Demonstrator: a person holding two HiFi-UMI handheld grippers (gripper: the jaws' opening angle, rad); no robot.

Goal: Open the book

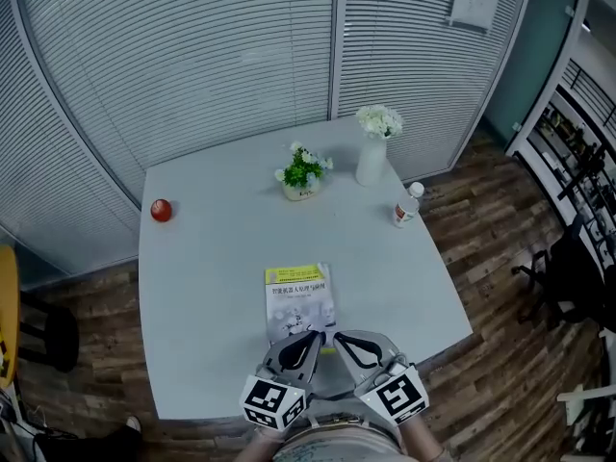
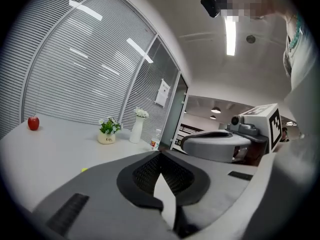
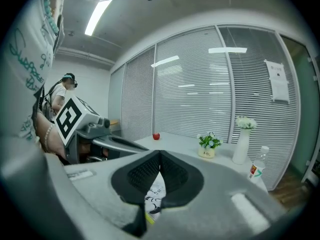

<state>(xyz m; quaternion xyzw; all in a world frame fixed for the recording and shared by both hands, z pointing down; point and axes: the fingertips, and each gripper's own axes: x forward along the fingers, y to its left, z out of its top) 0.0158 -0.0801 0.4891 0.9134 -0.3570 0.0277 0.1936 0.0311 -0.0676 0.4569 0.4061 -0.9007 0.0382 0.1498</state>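
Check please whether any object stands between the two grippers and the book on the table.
Nothing visible does. The closed book lies directly before the left gripper and right gripper, whose shut tips appear over its near edge. The apple, potted plant, vase and bottle stand farther back, clear of the path.

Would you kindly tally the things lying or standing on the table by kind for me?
Book: 1
Apple: 1
Potted plant: 1
Vase of flowers: 1
Bottle: 1
Total: 5
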